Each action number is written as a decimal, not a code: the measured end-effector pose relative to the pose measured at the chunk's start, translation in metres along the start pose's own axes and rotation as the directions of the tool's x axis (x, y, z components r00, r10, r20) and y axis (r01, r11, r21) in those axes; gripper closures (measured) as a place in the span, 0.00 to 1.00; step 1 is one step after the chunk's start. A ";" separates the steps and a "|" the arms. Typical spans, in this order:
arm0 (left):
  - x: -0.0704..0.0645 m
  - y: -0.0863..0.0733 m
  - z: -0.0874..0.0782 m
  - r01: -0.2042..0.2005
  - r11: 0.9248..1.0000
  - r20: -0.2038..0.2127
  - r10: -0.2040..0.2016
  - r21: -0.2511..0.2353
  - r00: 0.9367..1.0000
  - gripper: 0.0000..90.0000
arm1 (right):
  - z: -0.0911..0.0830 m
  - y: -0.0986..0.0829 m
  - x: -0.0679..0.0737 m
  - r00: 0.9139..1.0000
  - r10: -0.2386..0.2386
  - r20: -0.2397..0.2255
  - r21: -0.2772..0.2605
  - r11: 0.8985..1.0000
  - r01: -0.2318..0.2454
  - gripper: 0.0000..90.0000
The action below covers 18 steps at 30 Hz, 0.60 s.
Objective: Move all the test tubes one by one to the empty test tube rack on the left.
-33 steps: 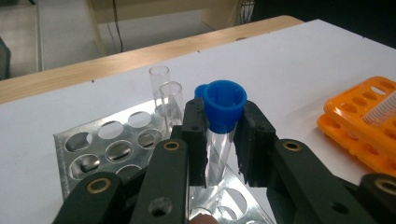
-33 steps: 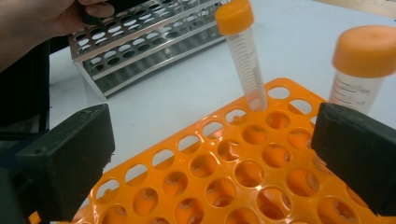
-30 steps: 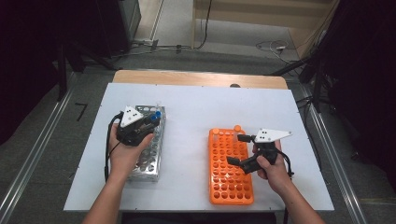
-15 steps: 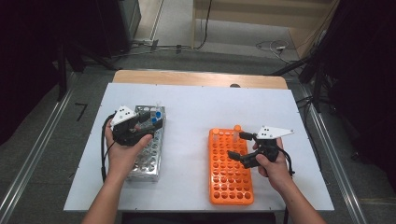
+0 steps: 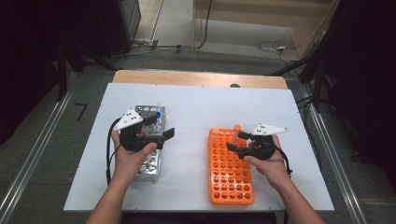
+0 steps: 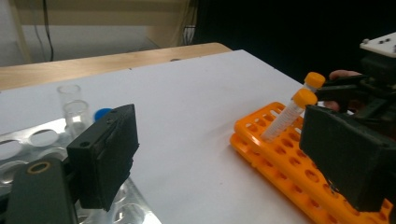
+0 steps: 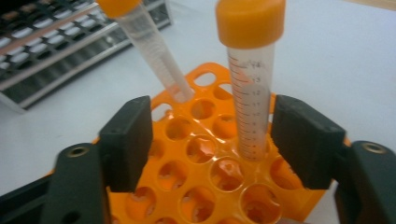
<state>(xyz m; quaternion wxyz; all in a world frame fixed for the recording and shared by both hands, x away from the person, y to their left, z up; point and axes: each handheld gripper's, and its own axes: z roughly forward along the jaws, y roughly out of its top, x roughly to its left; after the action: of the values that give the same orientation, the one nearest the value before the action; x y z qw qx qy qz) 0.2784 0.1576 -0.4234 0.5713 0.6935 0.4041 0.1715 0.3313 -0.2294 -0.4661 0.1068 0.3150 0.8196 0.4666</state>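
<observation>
White table, wooden strip at its far edge, grey floor around; my right gripper: jaws spread wide over the orange tube rack, gripping nothing; an orange-capped graduated tube stands upright in the rack between my pads, nearer the right one, not clamped; its printed scale reads 14, 13, 12 downward; a second orange-capped tube leans in a far hole, beyond my left pad; my left gripper: jaws spread, empty, above the metal rack holding clear tubes and a blue cap, well apart from the orange rack.
</observation>
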 end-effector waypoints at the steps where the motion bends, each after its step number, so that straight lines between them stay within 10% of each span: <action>1: -0.002 0.000 0.001 -0.008 1.000 0.013 0.007 0.003 1.000 0.11 | 0.001 0.000 0.000 1.000 -0.003 0.012 0.006 1.000 0.002 0.36; 8: -0.016 -0.002 0.009 -0.023 1.000 0.078 0.022 0.015 0.997 0.03 | 0.006 -0.004 -0.006 0.993 0.018 0.117 -0.002 1.000 -0.018 0.62; 18: -0.025 -0.004 0.013 -0.034 0.999 0.126 0.031 0.017 0.992 0.00 | 0.008 -0.007 -0.004 0.989 -0.018 0.146 -0.008 1.000 0.019 0.81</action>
<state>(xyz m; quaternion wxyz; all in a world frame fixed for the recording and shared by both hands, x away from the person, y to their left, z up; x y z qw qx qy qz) 0.2706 0.1298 -0.4256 0.5859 0.7149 0.3576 0.1330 0.3346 -0.2289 -0.4767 0.1725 0.3402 0.8101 0.4452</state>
